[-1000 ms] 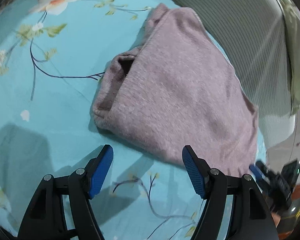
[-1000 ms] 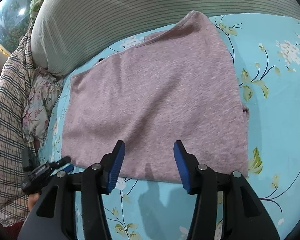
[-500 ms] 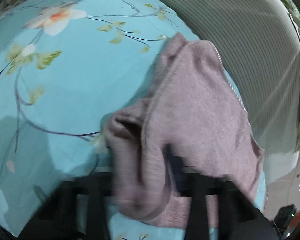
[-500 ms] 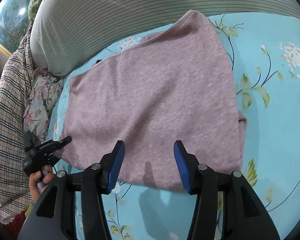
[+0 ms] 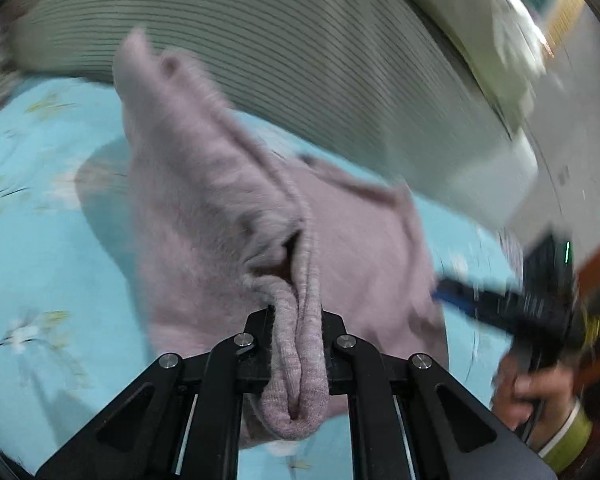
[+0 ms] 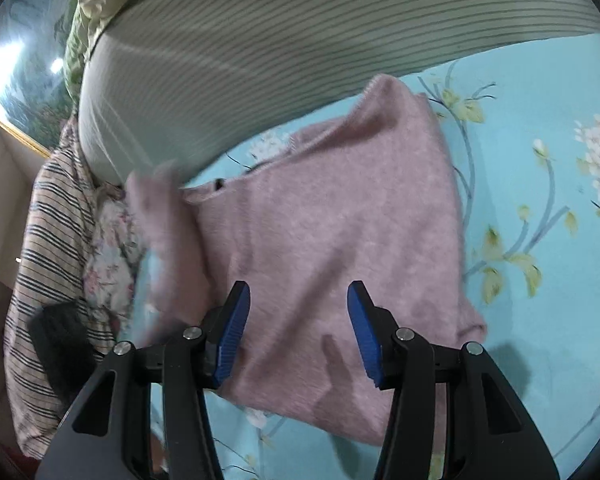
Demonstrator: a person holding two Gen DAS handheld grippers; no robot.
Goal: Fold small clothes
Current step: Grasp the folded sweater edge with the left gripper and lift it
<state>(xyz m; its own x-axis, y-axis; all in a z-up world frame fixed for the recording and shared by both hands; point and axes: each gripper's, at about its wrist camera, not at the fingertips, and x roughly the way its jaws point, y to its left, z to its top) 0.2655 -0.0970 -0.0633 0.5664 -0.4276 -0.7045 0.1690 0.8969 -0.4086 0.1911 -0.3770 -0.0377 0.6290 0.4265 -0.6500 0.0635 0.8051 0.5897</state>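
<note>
A: Left gripper [image 5: 296,344] clamped on sweater [image 6: 340,240] edge, lifted; the rest lies on the sheet [image 6: 540,240] near the pillow [image 6: 300,40]?

B: Yes; right gripper [image 6: 298,330] fingers apart, empty; carry edge across evenly, align hems.

Left gripper [image 5: 298,338] pads buried under bunched mauve garment [image 5: 220,216], none visible; jaws closing on fold. Left wrist view smeared throughout: striped pillow [image 5: 300,60] lines streaked, right gripper [image 5: 496,300] just dark-blue blur at edge, hand [image 5: 528,388] on it cut off by frame. Right wrist view: lifted garment corner [image 6: 160,216] blurred, left gripper hidden behind it; dark shape [image 6: 60,344] at left unreadable.
</note>
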